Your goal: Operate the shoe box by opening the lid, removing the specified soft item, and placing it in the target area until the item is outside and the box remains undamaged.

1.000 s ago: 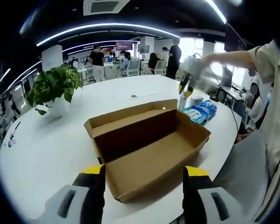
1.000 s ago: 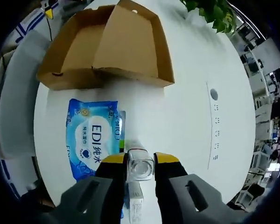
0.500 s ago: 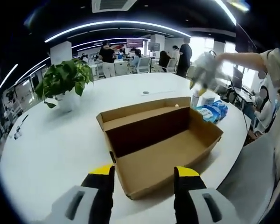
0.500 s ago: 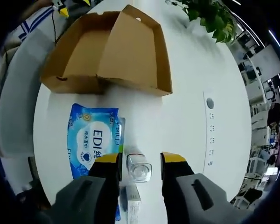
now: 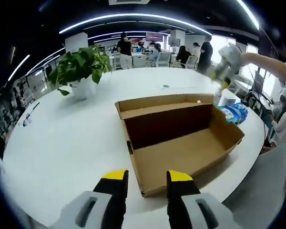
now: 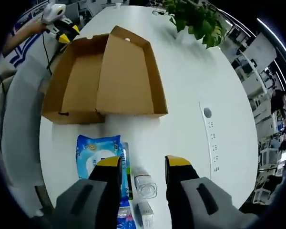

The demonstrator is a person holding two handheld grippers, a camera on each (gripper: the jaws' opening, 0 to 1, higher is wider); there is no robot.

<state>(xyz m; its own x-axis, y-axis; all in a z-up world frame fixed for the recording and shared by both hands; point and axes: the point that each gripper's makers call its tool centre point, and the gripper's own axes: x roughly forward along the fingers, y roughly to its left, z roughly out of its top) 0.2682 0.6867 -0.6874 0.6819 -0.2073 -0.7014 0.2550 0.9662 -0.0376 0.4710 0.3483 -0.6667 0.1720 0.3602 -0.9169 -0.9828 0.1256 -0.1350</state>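
Note:
The brown cardboard shoe box (image 5: 181,143) lies open on the white table (image 5: 62,138), its lid folded back on the far side and bare cardboard inside. My left gripper (image 5: 148,177) is open just short of the box's near corner, holding nothing. A blue pack of wet wipes (image 6: 97,155) lies on the table outside the box (image 6: 105,81). My right gripper (image 6: 144,163) hangs open above the pack, a clear bottle (image 6: 146,186) and a small carton (image 6: 146,213). In the left gripper view the right gripper (image 5: 225,62) hovers over the pack (image 5: 234,111).
A potted plant (image 5: 81,67) stands at the table's far left, also seen as the plant (image 6: 195,19). A socket strip (image 6: 210,138) is set into the table. The left gripper (image 6: 61,26) appears beyond the box. Several people stand among desks in the background.
My right gripper let go of the clear bottle and drew back above it. My left gripper's jaws came closer together, and its view swung left around the box.

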